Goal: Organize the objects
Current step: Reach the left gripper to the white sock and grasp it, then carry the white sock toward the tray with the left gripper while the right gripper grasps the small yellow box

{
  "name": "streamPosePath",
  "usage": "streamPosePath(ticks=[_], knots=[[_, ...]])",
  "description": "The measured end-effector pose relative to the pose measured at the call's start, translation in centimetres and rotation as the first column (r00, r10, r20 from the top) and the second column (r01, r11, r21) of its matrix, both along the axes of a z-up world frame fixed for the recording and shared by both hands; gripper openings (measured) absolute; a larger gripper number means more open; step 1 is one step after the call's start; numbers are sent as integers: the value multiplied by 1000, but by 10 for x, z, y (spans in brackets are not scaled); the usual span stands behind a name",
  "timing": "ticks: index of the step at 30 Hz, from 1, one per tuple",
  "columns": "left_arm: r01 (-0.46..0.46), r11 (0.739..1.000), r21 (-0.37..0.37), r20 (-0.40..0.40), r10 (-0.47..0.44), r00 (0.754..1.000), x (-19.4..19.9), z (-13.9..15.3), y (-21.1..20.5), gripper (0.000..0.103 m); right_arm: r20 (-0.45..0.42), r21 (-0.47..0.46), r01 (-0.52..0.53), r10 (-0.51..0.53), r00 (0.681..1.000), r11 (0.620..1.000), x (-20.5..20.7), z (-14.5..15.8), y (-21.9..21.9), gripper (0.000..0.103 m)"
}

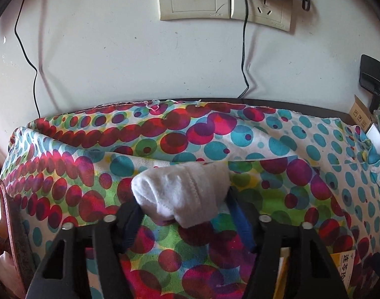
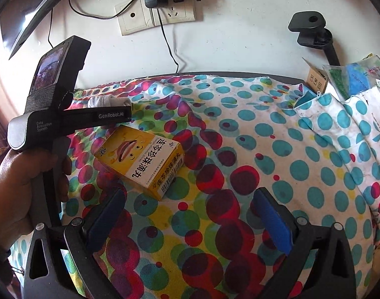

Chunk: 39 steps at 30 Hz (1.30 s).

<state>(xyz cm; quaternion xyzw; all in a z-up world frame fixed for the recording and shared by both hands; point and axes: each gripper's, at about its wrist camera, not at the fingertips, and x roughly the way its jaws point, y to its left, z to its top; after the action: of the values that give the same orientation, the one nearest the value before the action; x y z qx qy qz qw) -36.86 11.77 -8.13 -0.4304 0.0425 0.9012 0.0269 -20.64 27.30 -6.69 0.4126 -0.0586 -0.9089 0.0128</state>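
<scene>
My left gripper is shut on a white sock and holds it just above the polka-dot cloth. The sock also shows in the right wrist view, held by the left gripper at the left. A yellow medicine box lies on the cloth below the left gripper and ahead-left of my right gripper. The right gripper is open and empty, low over the cloth, its blue pads wide apart.
The cloth covers a table against a white wall with sockets and hanging cables. A small cardboard box, packets and a black clamp stand stand at the back right. A dark monitor edge is at the upper left.
</scene>
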Motion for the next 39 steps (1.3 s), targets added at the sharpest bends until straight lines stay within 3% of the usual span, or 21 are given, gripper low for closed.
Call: streamPosePath(ticks=[1,7,14,17,21,24,26,27,28,30,33,35,39], knots=[[3,1000,-17,-4,-3,1000,1,1,3,49,1,2,2,-2,1000,1000,0,0,0,103],[-8,999,-40,-31,6,999,7,7,4,36,2,6,10,-10,1000,1000,1,1,0,103],[-34,998,-46,-55,31,998,25,29,-11,34,15,1,-8,8,1000,1000,-1,0,-2,103],[-27,1000,-13,-67,26,997,47,41,-21,34,8,-28,-28,28,1000,999,0,1,-2,103],[-10,999,34,-94,13,995,92,55,-38,34,31,-88,-125,128,991,988,-5,1,-4,103],[9,997,77,-127,1,992,129,66,-54,34,42,54,-237,235,971,970,-14,3,-18,103],[12,995,97,-133,1,991,150,70,-64,34,57,80,-341,338,940,937,-24,1,-27,102],[11,994,105,-125,2,992,158,70,-69,34,63,85,-386,382,922,919,-27,0,-31,99],[8,994,109,-121,5,993,166,70,-74,34,64,117,-410,405,912,905,-30,0,-36,87],[6,994,107,-126,7,992,181,71,-82,34,68,174,-411,406,911,895,-40,-1,-43,78],[-6,995,103,-133,19,991,197,69,-93,35,92,119,-441,432,897,890,-58,-7,-49,78],[-13,994,111,-120,27,992,203,67,-98,35,87,135,-456,448,890,880,-63,-8,-56,78],[-25,994,107,-119,37,992,216,62,-104,35,70,149,-415,409,910,898,-68,-8,-61,63]])
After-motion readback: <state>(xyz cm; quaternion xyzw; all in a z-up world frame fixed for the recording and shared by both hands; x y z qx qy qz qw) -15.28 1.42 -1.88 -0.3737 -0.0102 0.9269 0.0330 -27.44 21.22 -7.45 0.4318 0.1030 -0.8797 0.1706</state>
